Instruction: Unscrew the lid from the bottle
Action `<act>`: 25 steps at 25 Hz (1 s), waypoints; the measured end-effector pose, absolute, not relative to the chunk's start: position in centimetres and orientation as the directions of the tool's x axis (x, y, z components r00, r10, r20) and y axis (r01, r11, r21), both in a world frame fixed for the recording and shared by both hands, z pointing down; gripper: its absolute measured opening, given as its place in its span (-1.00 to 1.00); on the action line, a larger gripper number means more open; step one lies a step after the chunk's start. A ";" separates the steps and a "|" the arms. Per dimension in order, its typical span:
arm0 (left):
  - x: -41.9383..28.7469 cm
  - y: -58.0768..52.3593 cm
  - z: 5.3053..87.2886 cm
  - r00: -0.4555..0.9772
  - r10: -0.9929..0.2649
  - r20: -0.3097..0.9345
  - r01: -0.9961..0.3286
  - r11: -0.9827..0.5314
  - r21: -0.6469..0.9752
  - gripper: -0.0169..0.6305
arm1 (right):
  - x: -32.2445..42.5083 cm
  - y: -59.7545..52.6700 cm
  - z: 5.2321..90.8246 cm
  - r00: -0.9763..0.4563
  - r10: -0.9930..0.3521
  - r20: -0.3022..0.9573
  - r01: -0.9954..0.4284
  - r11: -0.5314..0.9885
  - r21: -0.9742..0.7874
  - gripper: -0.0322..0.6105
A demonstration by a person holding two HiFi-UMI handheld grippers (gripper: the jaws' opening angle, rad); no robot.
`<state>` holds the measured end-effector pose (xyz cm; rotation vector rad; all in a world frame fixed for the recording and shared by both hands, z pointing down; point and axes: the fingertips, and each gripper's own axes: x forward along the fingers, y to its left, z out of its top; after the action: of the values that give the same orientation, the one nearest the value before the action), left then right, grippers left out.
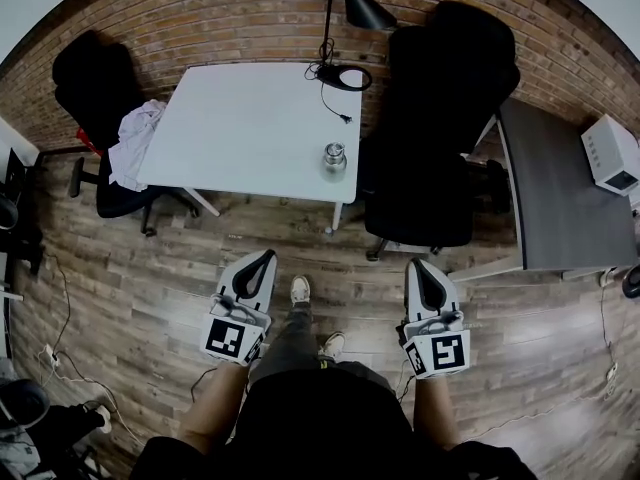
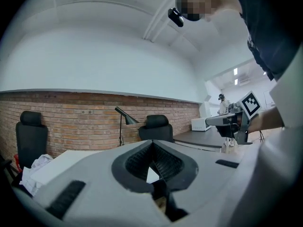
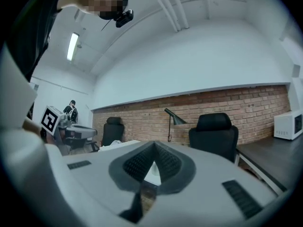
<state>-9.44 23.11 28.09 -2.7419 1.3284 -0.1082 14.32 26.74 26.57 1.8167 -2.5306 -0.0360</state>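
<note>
A small bottle with a metal lid (image 1: 333, 155) stands upright near the front right edge of the white table (image 1: 250, 118). The bottle is far ahead of both grippers. My left gripper (image 1: 267, 256) is held low over the wooden floor, shut, with nothing between its jaws. My right gripper (image 1: 417, 264) hangs at the same height to the right, also shut and empty. In the left gripper view the jaws (image 2: 152, 144) meet in a closed point, with the table edge behind them. The right gripper view shows the same closed jaws (image 3: 154, 146).
A tall black office chair (image 1: 440, 118) stands right of the table, next to a grey desk (image 1: 560, 188) with a white appliance (image 1: 610, 153). A black lamp (image 1: 345, 8) sits at the table's back. Another chair with clothes (image 1: 135, 148) is at the left. Cables lie on the floor.
</note>
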 end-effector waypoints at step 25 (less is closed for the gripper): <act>-10.9 0.4 29.5 0.738 -0.675 0.007 -0.675 -0.738 0.014 -0.88 | 10.2 7.5 24.8 -0.207 -0.972 0.110 -0.966 0.221 0.135 -0.86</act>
<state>-10.91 0.39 29.52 -2.9433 1.1424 -0.0017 10.25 7.51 24.83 1.8605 -2.3156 -0.0544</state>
